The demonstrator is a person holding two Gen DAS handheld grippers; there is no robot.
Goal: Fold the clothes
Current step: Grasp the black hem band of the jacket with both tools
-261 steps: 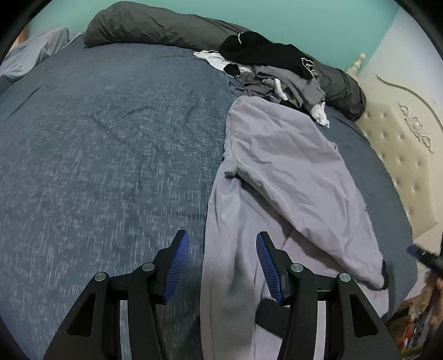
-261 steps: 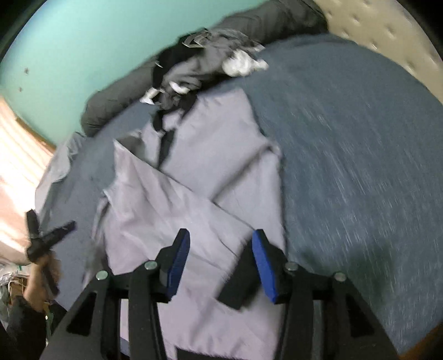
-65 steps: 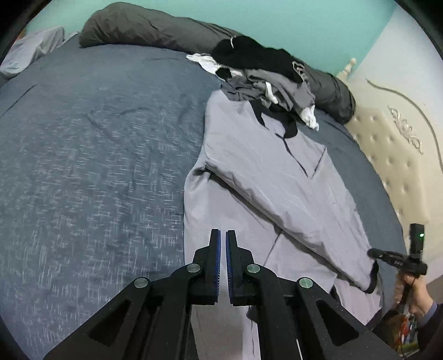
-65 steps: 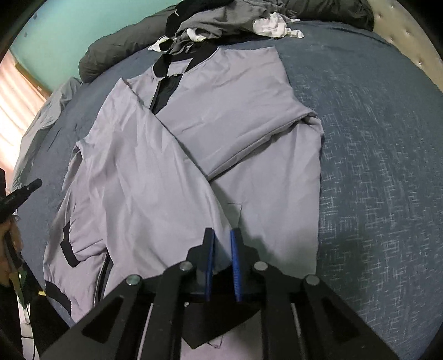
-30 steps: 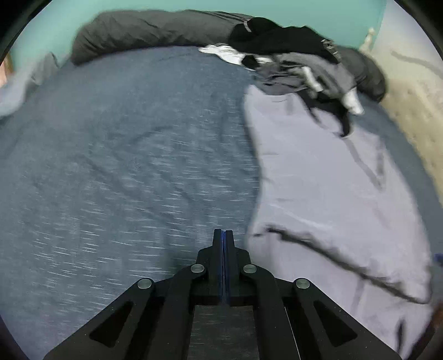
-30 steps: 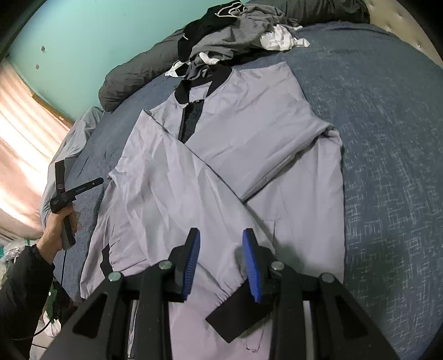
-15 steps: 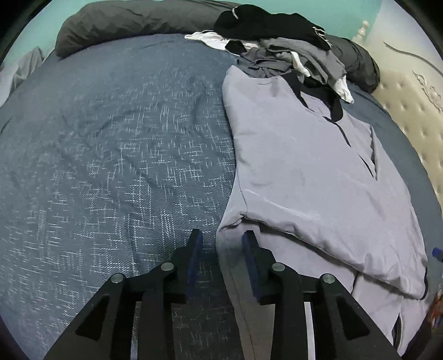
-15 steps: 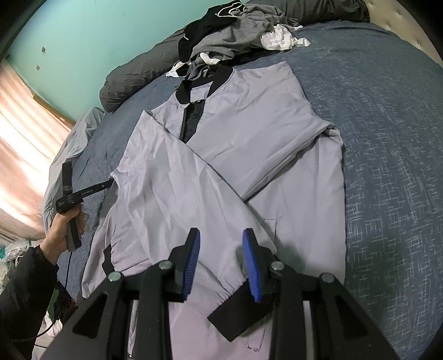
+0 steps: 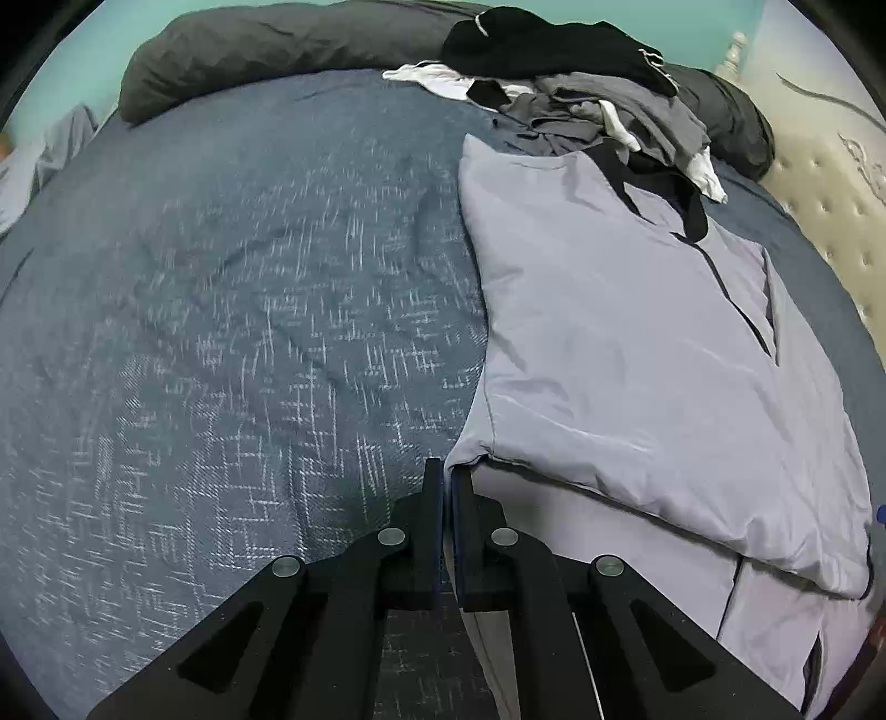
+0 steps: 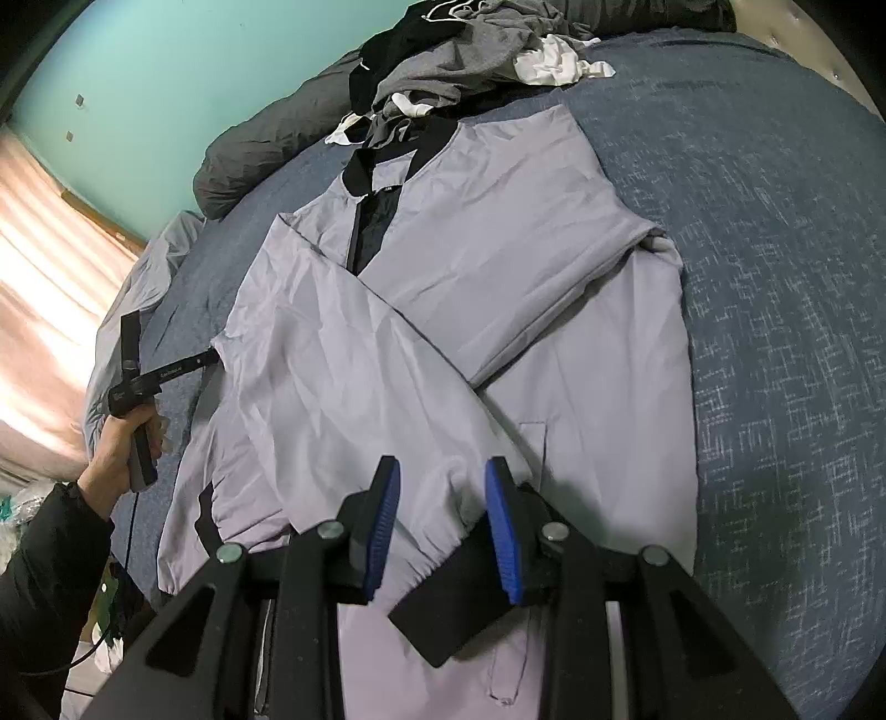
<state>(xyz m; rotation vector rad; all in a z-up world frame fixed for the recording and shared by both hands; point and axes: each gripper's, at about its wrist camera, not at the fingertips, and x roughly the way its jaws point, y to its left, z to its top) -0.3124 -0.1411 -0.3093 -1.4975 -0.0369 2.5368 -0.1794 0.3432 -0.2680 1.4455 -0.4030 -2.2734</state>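
A light grey jacket [image 9: 637, 343] with a black collar lies flat on the blue bed cover, both sleeves folded across its front. My left gripper [image 9: 447, 476] is shut on the jacket's side edge, where the folded sleeve meets the body. In the right wrist view the same jacket [image 10: 498, 249] fills the middle, and the left gripper [image 10: 166, 374] touches its far left edge, held by a hand [image 10: 119, 443]. My right gripper [image 10: 441, 465] stands open just above the folded sleeve, near its black cuff [image 10: 443, 615], with nothing between the fingers.
A pile of black, grey and white clothes [image 9: 581, 94] lies at the jacket's collar end, against a long dark bolster [image 9: 266, 50]. The blue bed cover [image 9: 221, 332] stretches wide to the left. A tufted headboard [image 9: 830, 183] bounds the right; a lit curtain [image 10: 44, 277] hangs beyond the bed.
My left gripper, open half a second ago around the jacket's side edge, has shut on it. The right gripper stays open over the sleeve, barely moved.
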